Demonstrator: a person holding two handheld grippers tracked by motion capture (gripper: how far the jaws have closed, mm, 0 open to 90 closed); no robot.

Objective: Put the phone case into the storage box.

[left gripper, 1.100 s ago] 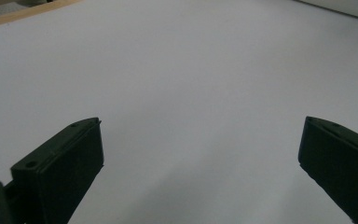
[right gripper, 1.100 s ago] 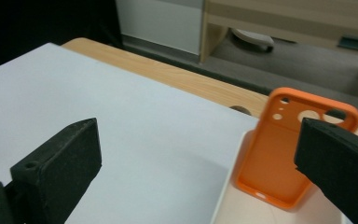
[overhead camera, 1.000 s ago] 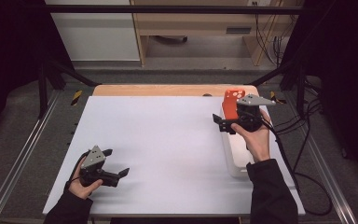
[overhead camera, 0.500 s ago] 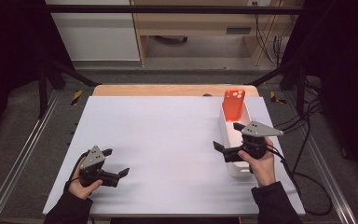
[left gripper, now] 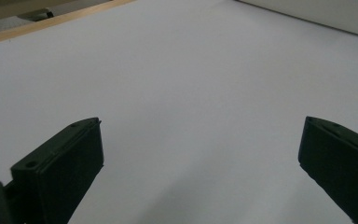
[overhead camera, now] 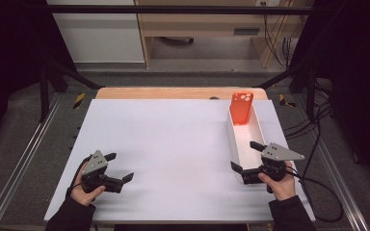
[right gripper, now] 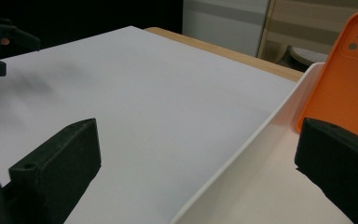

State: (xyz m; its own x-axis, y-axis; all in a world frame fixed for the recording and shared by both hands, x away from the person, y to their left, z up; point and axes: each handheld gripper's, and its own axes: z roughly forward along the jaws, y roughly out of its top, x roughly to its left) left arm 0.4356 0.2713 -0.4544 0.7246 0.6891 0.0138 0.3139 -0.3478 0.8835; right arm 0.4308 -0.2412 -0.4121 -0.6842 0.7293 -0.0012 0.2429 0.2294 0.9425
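An orange phone case [overhead camera: 241,108] leans upright at the far end of a long white tray [overhead camera: 231,140] on the right of the white table. My right gripper [overhead camera: 246,157] is open at the tray's near end, one jaw over the tray and one outside its left wall. In the right gripper view the case [right gripper: 349,74] stands beyond my right gripper [right gripper: 196,163], past the tray's rim [right gripper: 261,140]. My left gripper [overhead camera: 119,167] rests open and holds nothing at the near left of the table. Bare tabletop lies between the wide-apart jaws of my left gripper [left gripper: 200,163].
The white tabletop [overhead camera: 168,139] spreads between the two grippers. A wooden board edge [overhead camera: 173,92] runs along the table's far side. Metal rails [overhead camera: 24,159] flank the table, and cables [overhead camera: 318,144] trail at the right. The tray's side [left gripper: 317,11] shows far off in the left gripper view.
My right gripper has drawn back from the orange case at the tray's far end to the tray's near end. The case stays leaning there. The left gripper has not moved.
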